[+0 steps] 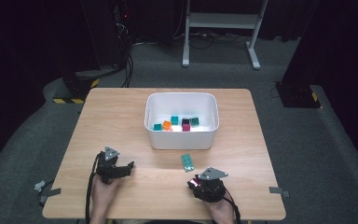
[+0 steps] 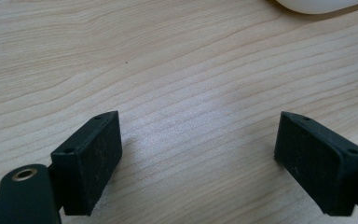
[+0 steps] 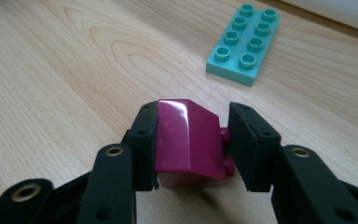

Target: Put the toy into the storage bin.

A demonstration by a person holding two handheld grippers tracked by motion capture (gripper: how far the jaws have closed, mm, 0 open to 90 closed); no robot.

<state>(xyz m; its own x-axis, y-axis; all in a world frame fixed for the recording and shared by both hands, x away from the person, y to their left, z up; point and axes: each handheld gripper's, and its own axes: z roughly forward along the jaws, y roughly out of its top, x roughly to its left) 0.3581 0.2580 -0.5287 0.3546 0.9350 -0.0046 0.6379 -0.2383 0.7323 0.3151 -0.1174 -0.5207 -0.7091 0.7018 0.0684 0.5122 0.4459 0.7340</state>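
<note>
Right gripper view first — we see the right gripper (image 3: 193, 140) pinching a dark pink slanted brick (image 3: 186, 140) between its two black jaws; the left pad lies flat on the brick's side, the right pad meets the studs sticking out of its other side. The brick sits low over the wooden table (image 3: 51, 70), and we cannot tell whether it touches the wood. Beyond it lies a flat teal brick (image 3: 243, 44) with eight studs, apart from the jaws. In the high view we find the right gripper (image 1: 194, 183) at the near right of the table, the teal brick (image 1: 187, 162) just ahead of it, in front of the white bin (image 1: 182, 140) holding several small coloured bricks (image 1: 175, 122). The left gripper (image 2: 198, 149) rests at the near left — jaws spread wide, bare wood between them.
</note>
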